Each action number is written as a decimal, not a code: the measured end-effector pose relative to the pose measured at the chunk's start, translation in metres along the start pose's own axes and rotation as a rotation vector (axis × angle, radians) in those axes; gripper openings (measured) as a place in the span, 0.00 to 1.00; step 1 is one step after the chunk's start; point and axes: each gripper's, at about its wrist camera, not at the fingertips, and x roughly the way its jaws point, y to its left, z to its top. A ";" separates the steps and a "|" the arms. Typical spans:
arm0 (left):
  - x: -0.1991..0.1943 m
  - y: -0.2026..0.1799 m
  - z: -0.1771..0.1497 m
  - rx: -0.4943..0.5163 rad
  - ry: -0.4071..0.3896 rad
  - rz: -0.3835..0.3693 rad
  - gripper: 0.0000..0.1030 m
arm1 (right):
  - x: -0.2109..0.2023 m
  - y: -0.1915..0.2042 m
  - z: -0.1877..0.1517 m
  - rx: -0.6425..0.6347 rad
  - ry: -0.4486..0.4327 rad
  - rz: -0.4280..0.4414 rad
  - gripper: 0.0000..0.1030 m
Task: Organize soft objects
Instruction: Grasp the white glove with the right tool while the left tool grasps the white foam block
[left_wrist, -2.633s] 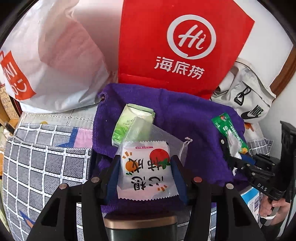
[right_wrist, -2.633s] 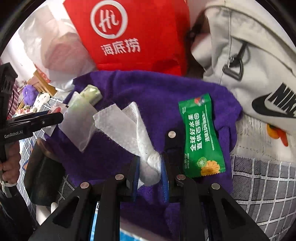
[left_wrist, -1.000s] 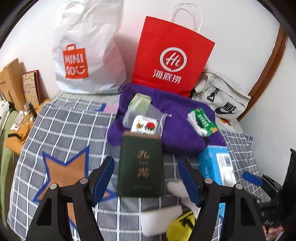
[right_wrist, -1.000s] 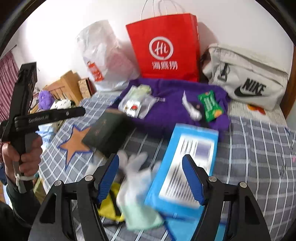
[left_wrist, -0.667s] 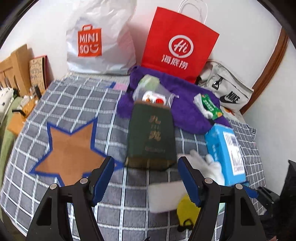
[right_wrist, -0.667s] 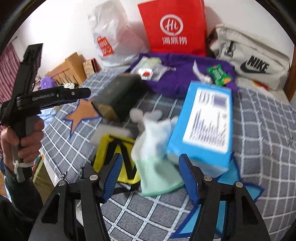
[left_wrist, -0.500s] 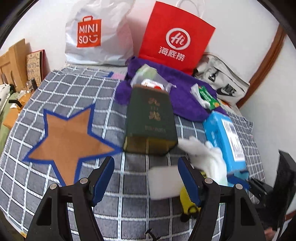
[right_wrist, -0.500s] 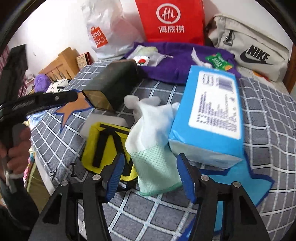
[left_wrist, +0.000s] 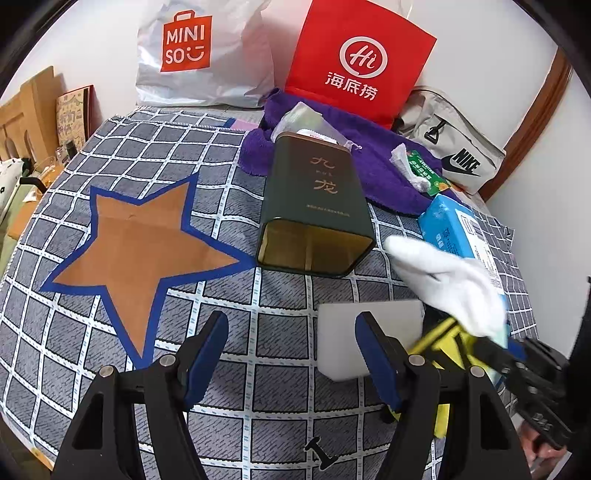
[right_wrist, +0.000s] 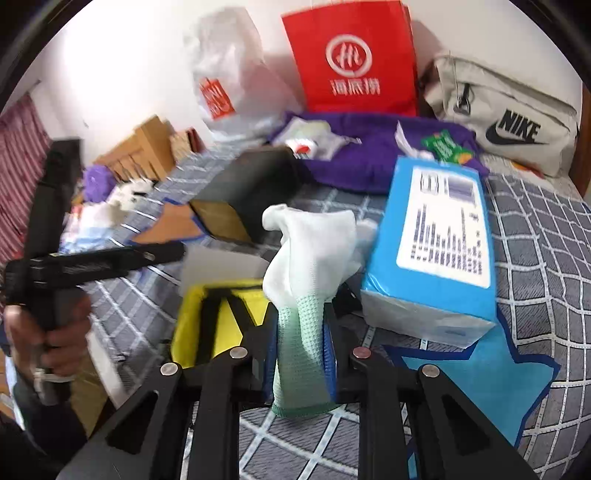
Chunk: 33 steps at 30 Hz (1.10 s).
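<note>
Open checked bedspread (left_wrist: 122, 177) lies left of the green tin (left_wrist: 316, 199). On the right, white sponge (left_wrist: 351, 332), glove (left_wrist: 450, 284) and blue tissue pack (left_wrist: 454, 229) crowd together.

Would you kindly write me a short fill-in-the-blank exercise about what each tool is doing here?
1. The right tool is closing on a white ____.
2. The left tool holds ____.
3. The green tin lies on its ____.
4. The glove leans against a ____ box.

Missing words: glove; nothing; side; blue
</note>
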 end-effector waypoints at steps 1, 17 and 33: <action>0.000 0.000 -0.001 -0.002 0.001 -0.002 0.67 | -0.006 0.000 0.000 0.002 -0.014 0.008 0.21; 0.001 -0.014 -0.016 0.022 0.018 0.000 0.67 | -0.001 -0.011 -0.036 -0.017 0.092 -0.020 0.34; 0.014 -0.034 -0.016 0.049 0.030 -0.063 0.69 | 0.013 -0.018 -0.021 0.016 0.064 -0.014 0.14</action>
